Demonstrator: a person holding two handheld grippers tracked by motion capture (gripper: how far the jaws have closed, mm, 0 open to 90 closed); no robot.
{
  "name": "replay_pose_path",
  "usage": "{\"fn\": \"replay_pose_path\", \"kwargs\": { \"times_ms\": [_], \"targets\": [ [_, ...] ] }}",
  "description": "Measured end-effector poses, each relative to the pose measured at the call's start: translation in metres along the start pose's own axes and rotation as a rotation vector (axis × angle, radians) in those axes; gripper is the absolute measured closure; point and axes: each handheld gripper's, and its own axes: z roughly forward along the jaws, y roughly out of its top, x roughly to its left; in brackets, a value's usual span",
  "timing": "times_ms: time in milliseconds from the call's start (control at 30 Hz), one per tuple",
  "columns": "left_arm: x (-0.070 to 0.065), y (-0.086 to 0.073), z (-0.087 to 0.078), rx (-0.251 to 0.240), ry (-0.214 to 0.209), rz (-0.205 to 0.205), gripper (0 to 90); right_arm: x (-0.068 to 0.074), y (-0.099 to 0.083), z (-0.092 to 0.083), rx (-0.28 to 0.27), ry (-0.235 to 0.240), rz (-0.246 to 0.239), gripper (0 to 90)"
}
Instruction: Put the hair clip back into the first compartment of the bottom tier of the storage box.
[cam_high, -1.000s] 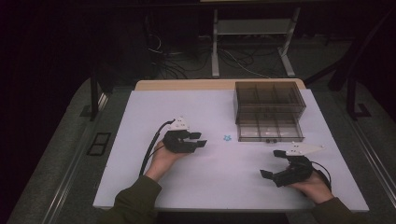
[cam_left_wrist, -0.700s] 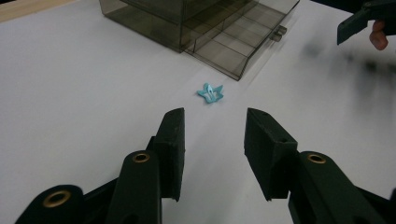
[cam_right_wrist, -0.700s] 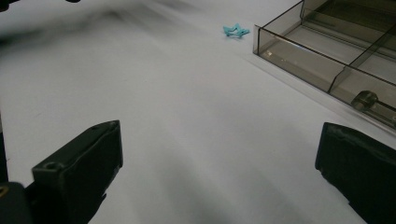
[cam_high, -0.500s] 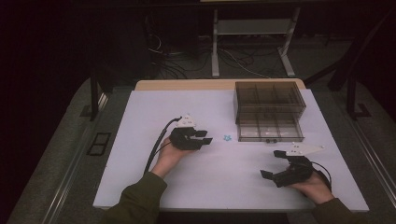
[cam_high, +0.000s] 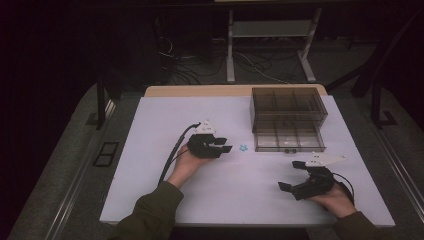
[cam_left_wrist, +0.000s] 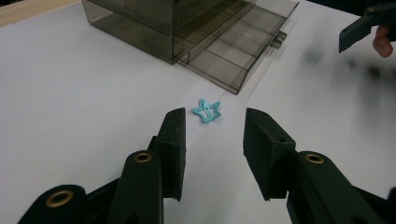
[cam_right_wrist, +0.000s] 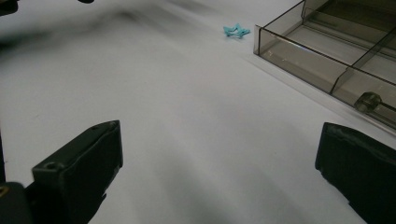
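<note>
**Left gripper lines up on the star clip**

While the left gripper (cam_left_wrist: 212, 135) hovers low over the white bench with its jaws part-way apart and nothing between them, the small blue star-shaped clip (cam_left_wrist: 207, 110) lies flat just ahead of its fingertips, centred in the gap. In the high view the same gripper (cam_high: 223, 146) sits near the middle of the bench, the clip (cam_high: 243, 148) just beside it, towards the smoky drawer box (cam_high: 287, 117) at the far right corner. The box's lowest drawer (cam_left_wrist: 233, 51) stands pulled out, its compartments bare as far as I can tell. The right gripper (cam_high: 292, 187) rests near the front right edge, jaws spread wide and empty.

The clip is thin and lies flush on a smooth surface, so the likely trouble is the pads skating over it or pushing it ahead towards the drawer front instead of catching it. Coming in too steep could also pin one point and flip the clip away.
</note>
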Motion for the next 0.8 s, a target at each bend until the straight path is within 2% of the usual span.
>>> {"fn": "replay_pose_path", "kwargs": {
  "times_ms": [367,567,600,800],
  "targets": [
    [0.0,0.007,0.012,0.016,-0.009,0.023,60.0,0.0,0.001,0.0,-0.004,0.0,0.004,0.2],
    [0.001,0.01,0.015,0.016,-0.004,0.018,61.5,0.0,0.0,0.001,0.009,-0.003,-0.004,0.2],
    [0.001,0.011,0.018,0.019,0.009,0.015,62.2,0.0,0.0,0.001,0.005,-0.003,-0.005,0.2],
    [0.0,0.014,0.026,0.026,0.001,0.016,63.7,0.0,0.0,0.0,0.002,-0.002,-0.005,0.2]
  ]
}}
